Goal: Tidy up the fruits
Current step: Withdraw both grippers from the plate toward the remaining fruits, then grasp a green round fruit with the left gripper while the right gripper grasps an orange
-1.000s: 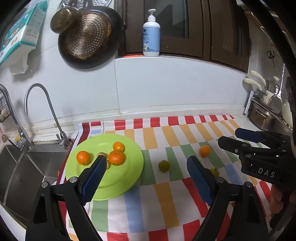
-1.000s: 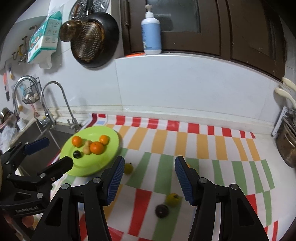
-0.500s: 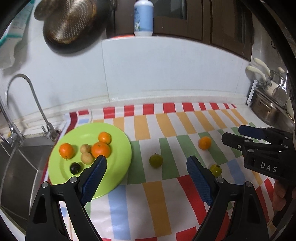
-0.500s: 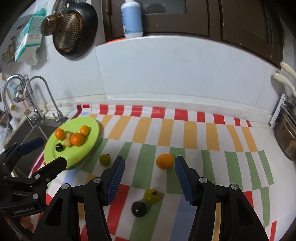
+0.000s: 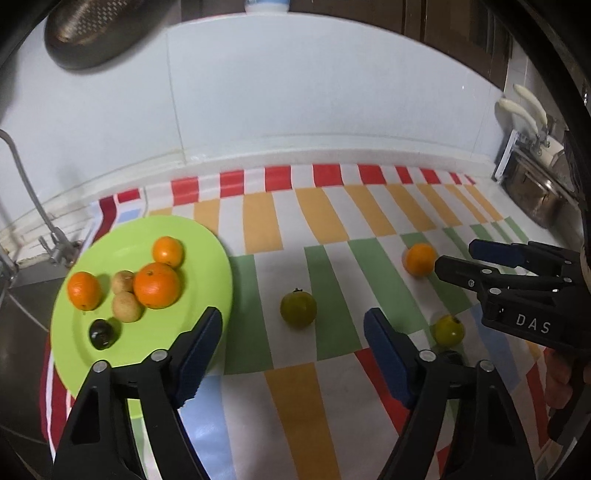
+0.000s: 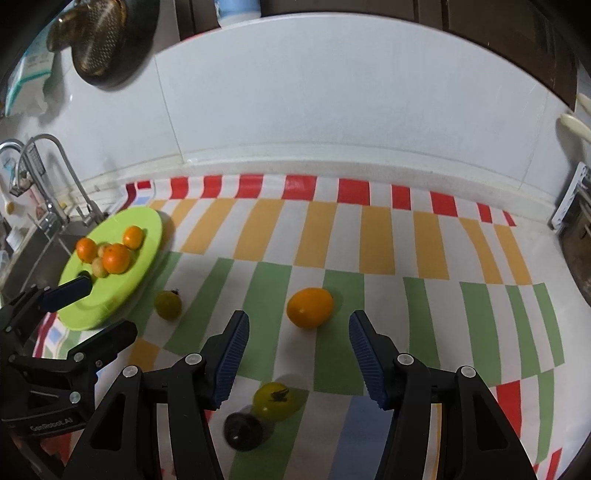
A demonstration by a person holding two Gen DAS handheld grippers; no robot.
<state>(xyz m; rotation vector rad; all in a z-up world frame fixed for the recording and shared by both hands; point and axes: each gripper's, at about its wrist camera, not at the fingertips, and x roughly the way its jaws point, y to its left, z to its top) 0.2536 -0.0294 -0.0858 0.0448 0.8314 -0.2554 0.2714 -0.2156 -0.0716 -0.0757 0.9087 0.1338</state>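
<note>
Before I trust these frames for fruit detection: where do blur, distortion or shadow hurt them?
Left wrist view: fisheye bends the white backsplash and striped tablecloth; the hanging metal colander is smeared, the green-yellow round fruit sharp. Right wrist view: the same bending, dark corners; the lone orange citrus is crisp, the dark purple fruit soft in shadow between the gripper arms.

Left of the left gripper (image 5: 293, 349) lies a smooth, glossy green plastic plate (image 5: 207, 240). The checked cloth (image 6: 332, 229) under both grippers looks matt. Each gripper is matt black plastic with ribbed blue pads (image 6: 232, 354). Ahead, the white wall (image 6: 332, 110) is glossy, the tap (image 6: 62, 158) shiny metal.
</note>
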